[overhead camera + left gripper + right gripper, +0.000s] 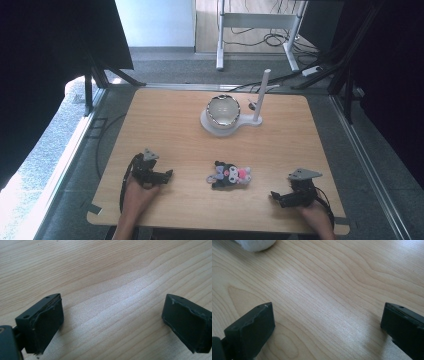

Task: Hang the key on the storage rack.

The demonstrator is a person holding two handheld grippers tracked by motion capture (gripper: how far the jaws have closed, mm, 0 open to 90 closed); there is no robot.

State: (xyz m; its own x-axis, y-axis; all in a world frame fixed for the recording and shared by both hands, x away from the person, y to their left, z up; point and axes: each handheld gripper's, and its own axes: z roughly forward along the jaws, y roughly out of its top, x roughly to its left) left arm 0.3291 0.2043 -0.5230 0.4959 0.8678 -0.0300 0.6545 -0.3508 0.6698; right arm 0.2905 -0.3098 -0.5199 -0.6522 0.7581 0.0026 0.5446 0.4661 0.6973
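Pale wooden tabletop (175,125): shiny round metal bowl (223,111) on white stand, contents unclear. Black-and-pink plush toy (230,175) lying between left tool (167,174) and right tool (276,196), both spread apart, empty.

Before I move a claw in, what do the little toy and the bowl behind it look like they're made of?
The toy looks like soft plush fabric: fuzzy black body, pink and white patches, floppy outline, matte. The bowl looks hard and glazed, probably ceramic, possibly metal: a bright glossy rim and a smooth pale inside. The tabletop looks like light wood or wood-grain laminate, with a slight sheen.
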